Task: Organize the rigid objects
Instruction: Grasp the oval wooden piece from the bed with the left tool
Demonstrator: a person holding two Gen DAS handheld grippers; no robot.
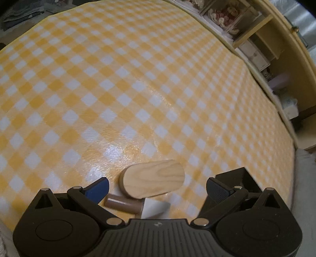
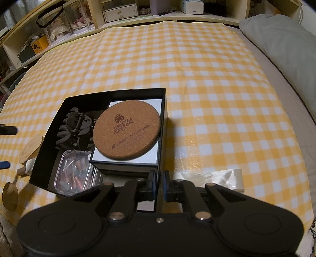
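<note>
The right gripper pinched the near wall of a black box holding a cork coaster. The left gripper hung spread above an oval wooden piece on the yellow checked cloth; shelves lined its far edge.

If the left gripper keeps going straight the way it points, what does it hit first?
Most likely the oval wooden piece, lying between the open left gripper fingers and over a brown cylinder. Depth is uncertain.

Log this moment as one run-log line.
left gripper: open above wooden stamp | right gripper: shut on black box wall | coaster: in box
</note>
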